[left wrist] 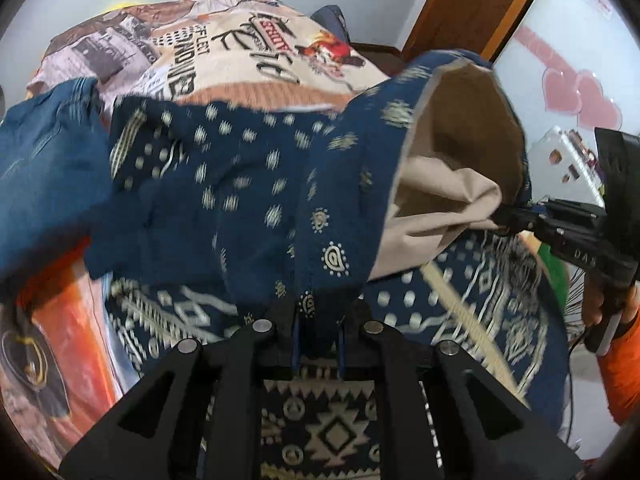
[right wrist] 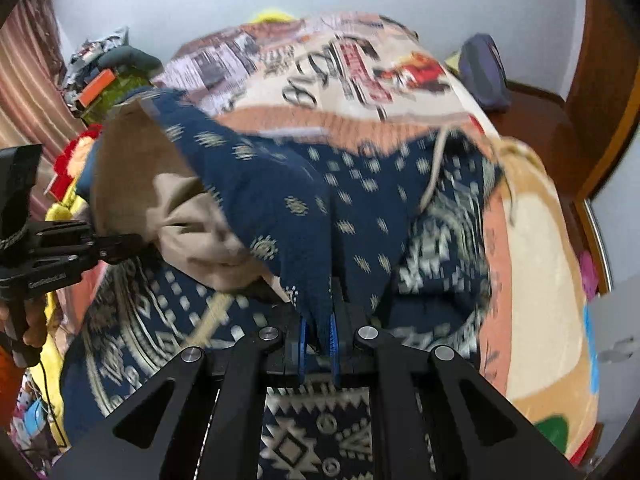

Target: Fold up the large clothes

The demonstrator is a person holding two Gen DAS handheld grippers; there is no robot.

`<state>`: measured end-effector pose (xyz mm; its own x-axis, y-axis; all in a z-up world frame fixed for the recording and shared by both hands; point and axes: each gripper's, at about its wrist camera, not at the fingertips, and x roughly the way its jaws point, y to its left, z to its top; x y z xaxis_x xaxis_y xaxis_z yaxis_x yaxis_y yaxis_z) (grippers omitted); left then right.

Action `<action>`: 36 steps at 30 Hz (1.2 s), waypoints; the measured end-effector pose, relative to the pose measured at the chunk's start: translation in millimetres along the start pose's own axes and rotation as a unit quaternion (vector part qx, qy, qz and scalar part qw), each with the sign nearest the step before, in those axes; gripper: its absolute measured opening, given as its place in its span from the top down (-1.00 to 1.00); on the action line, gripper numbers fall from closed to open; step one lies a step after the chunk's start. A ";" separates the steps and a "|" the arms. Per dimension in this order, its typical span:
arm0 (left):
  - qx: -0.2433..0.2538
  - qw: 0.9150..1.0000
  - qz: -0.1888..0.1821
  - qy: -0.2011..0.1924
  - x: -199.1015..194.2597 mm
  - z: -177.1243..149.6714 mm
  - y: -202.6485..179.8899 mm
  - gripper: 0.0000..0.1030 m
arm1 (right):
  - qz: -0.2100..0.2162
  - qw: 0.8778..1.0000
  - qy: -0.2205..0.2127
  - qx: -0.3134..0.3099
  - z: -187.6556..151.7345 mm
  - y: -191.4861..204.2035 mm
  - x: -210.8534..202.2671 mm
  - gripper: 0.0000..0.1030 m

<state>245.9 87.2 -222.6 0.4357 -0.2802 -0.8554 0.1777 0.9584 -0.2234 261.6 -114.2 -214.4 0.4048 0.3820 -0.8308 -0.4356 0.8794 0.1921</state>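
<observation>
Fabric of the navy patterned garment [left wrist: 248, 184] is seen pinched in the left gripper [left wrist: 318, 320] at the bottom of the left wrist view, the jaws pressed together on a dotted edge. The garment is lifted above the bed [left wrist: 256, 60], with its lower part spread on the printed blanket below. At the right of this view, the right gripper [left wrist: 508, 216] is seen clamped on another part of the same edge, where the beige lining [left wrist: 440, 200] is turned out.

In the right wrist view, the right gripper [right wrist: 318, 336] is shown closed on a navy fold between its blue pads [right wrist: 303, 340]. The left gripper [right wrist: 132, 242] is seen at the left, pinching cloth beside the lining [right wrist: 192, 232]. The garment [right wrist: 360, 200] hangs between both over the bed [right wrist: 540, 280], and a drawstring [right wrist: 434, 176] trails across it.

The step in hand is judged to be carrying the held edge over for a fold. Both grips should be kept firm and level, the edge kept taut between them, and the fabric laid down flat with the lining hidden and the drawstring tucked inside.
</observation>
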 end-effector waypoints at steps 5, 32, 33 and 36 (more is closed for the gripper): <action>0.010 1.000 0.029 -0.002 -2.2 -24.0 -2.2 0.70 | -0.007 1.000 0.016 0.007 -14.9 -4.9 9.0 0.84; -0.017 0.997 0.041 -0.063 -34.6 105.3 18.6 -0.07 | 0.064 0.996 -0.065 0.015 76.1 21.7 -38.9 0.12; -0.019 0.998 0.034 -0.049 -21.6 109.5 17.6 -0.07 | 0.068 0.996 -0.057 0.018 77.8 21.9 -32.8 0.11; -0.029 1.000 0.004 -0.005 14.1 110.5 14.4 -0.06 | 0.071 0.997 -0.006 0.039 82.0 19.0 4.3 0.11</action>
<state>352.1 91.0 -186.2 0.4462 -0.2732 -0.8522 0.1224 0.9620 -0.2443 321.0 -72.6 -171.5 0.3534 0.5074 -0.7859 -0.4256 0.8354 0.3479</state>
